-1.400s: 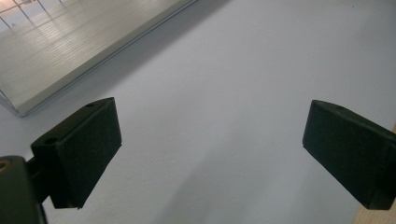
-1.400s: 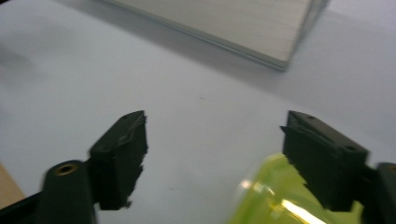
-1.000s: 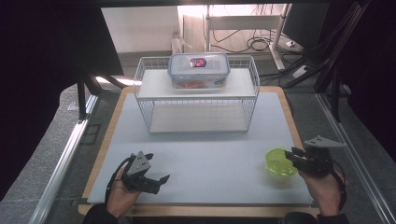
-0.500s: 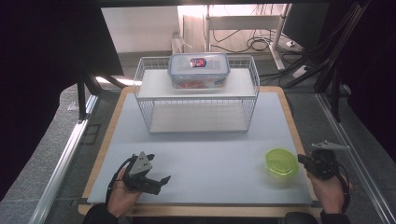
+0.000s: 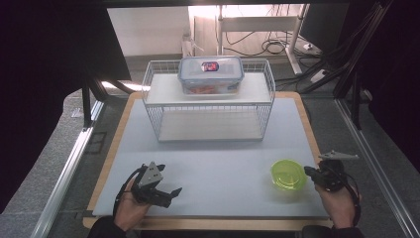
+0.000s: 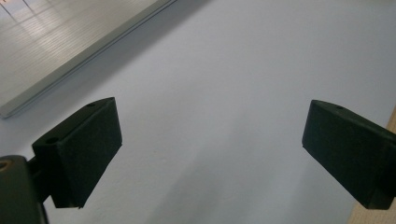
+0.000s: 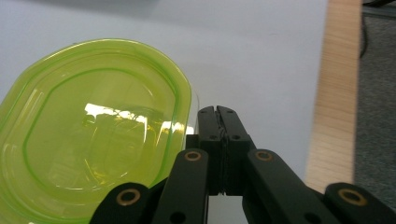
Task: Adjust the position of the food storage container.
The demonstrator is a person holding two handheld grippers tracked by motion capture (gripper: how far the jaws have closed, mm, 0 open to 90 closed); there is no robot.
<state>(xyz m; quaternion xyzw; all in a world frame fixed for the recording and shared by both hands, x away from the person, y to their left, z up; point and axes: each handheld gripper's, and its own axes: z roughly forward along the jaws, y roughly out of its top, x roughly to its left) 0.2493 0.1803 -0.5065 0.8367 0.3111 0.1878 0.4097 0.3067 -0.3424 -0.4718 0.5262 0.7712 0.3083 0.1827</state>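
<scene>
A translucent green bowl (image 5: 288, 174) stands on the pale mat at the front right; in the right gripper view the green bowl (image 7: 93, 135) lies just left of the jaws. My right gripper (image 5: 310, 172) rests right of the bowl's rim, and the right gripper (image 7: 217, 110) has its jaws pressed together with nothing between them. At the front left my left gripper (image 5: 168, 192) hovers low over bare mat. In its own view the left gripper (image 6: 210, 149) is open wide and empty.
A white wire rack (image 5: 208, 99) stands at the back middle, and a clear box with a blue lid (image 5: 210, 74) sits on its top shelf. The mat's wooden border (image 7: 334, 102) runs close to the right of my right gripper.
The right gripper has drawn back to the right, off the green bowl's rim, and the bowl stays on the mat. The left gripper has hardly moved.
</scene>
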